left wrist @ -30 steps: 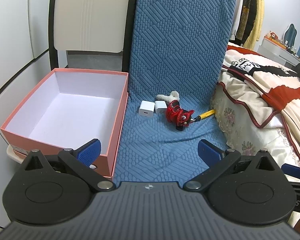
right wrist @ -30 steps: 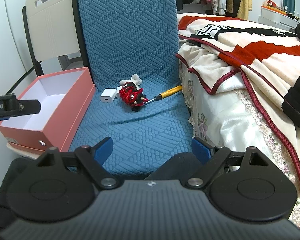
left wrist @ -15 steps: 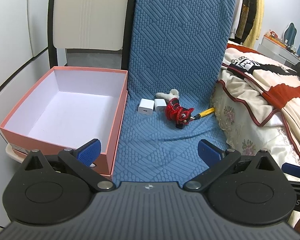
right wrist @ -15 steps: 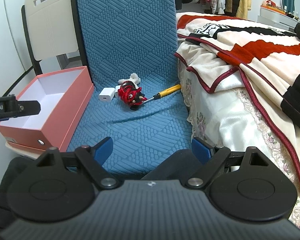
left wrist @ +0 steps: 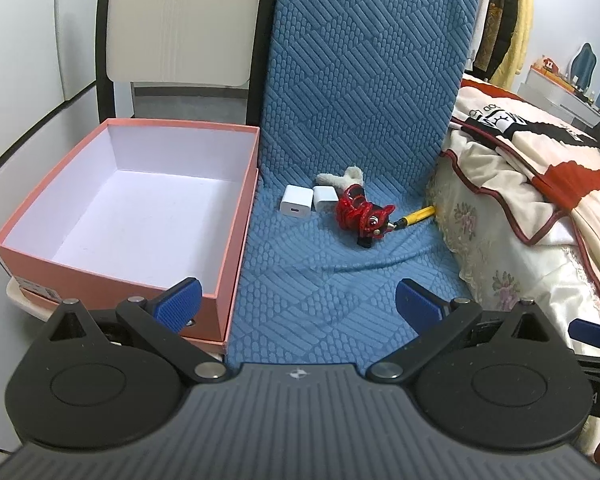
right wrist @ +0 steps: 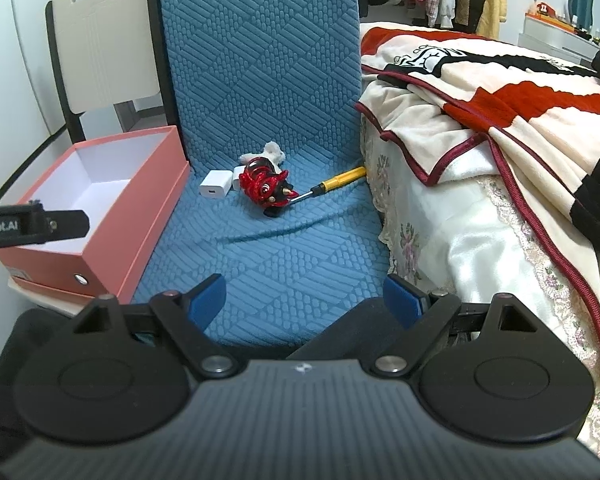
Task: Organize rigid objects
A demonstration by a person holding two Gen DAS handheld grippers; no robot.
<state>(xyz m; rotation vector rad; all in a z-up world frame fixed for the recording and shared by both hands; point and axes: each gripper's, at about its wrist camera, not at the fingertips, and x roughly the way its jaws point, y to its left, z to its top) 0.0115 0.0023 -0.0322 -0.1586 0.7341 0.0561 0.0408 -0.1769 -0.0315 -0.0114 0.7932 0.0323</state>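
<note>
Left wrist view: we're holding the left gripper (left wrist: 298, 300) with jaws spread wide and nothing between the pads, hovering over the front of the blue quilted seat cover (left wrist: 320, 288). Its left pad is sitting in front of the near corner of the pink box (left wrist: 228, 280), which is open with a bare white interior and sits just left of the seat.

We're seeing the task items clustered at the back of the seat: two white charger blocks (left wrist: 296, 200) side by side, a red toy figure (left wrist: 362, 216) just right of them, a yellow-handled screwdriver (left wrist: 414, 216) whose tip is meeting the toy, and a small grey plush (left wrist: 342, 178) behind them against the backrest. All are lying well apart from both grippers.

Right wrist view: we're keeping the right gripper (right wrist: 304, 300) released too, jaws wide, nothing in them, aiming down at the seat's front edge. A bed with a red, white and black blanket (right wrist: 500, 92) is butting against the seat's right side.
</note>
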